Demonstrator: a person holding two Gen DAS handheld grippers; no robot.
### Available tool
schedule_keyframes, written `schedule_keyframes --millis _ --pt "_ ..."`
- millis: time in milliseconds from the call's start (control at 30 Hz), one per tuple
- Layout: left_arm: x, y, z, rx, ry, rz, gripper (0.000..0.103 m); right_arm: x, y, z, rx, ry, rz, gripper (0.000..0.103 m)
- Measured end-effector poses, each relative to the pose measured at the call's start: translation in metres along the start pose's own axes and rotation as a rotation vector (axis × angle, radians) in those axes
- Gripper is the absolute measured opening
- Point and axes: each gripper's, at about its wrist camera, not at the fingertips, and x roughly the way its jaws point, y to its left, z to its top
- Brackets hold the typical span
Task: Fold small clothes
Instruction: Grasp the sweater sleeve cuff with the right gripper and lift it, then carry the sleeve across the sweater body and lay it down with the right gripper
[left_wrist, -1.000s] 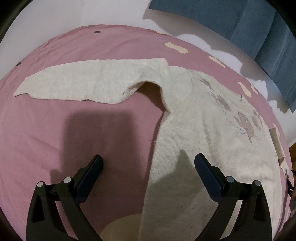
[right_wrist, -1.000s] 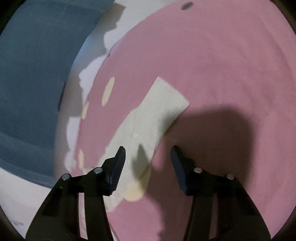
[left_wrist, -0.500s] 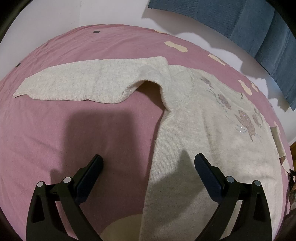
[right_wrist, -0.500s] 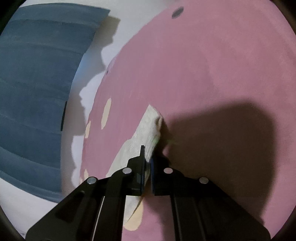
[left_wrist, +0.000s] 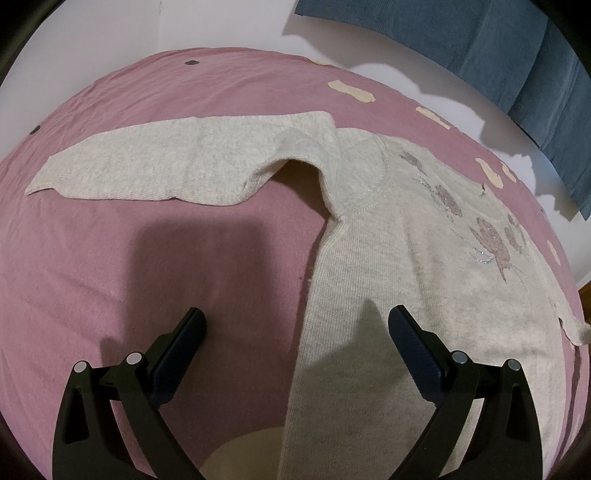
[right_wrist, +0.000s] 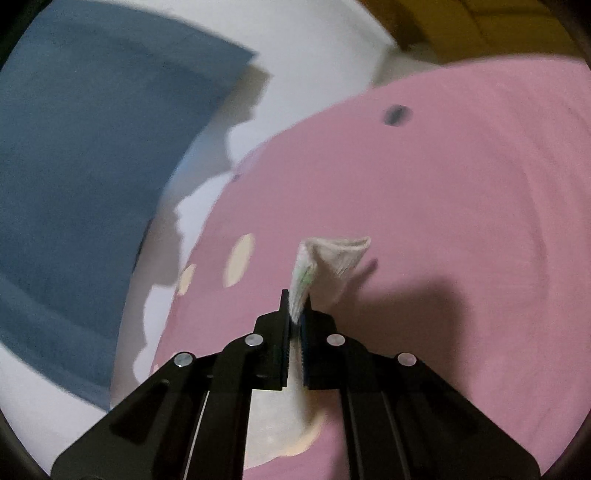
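Pink bedsheet (left_wrist: 155, 258) under white wall, blue knit cloth (left_wrist: 491, 48) hanging behind. Cream knit child's sweater with pink sequin flowers (left_wrist: 399, 280) lies flat on sheet, one sleeve stretched away from collar. I judge it light, floppy, stretchy; best pinched at cuff or hem. My right gripper (right_wrist: 295, 310) clenched on sleeve cuff (right_wrist: 332, 254), cuff raised off sheet. My left gripper (left_wrist: 295, 332) spread wide above sweater's side edge, holding nothing. No containers visible.

The small knitted sweater (left_wrist: 399, 280) is showing a soft cream colour, with dusty pink butterflies (left_wrist: 491, 243) and tiny silver sparkles on its front. The pink bedsheet (left_wrist: 155, 258) is wearing pale cream patches. The hanging cloth (left_wrist: 498, 48) is looking blue.
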Motion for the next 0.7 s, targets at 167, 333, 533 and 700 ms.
schedule_keyframes --millis 167,333,533,700 --pt "0.0 -0.001 0.0 0.0 0.003 0.002 0.098 -0.005 0.08 -0.035 -0.149 0.051 0.117 0.004" --pt "-0.001 0.0 0.0 -0.007 -0.001 -0.009 0.098 0.014 0.165 -0.1 -0.302 0.16 0.233 0.004" --pt "-0.002 0.003 0.0 -0.022 -0.008 -0.032 0.098 0.04 0.246 -0.198 -0.472 0.302 0.328 0.004" --pt "-0.002 0.003 0.0 -0.026 -0.009 -0.039 0.098 0.042 0.286 -0.286 -0.585 0.416 0.39 0.004"
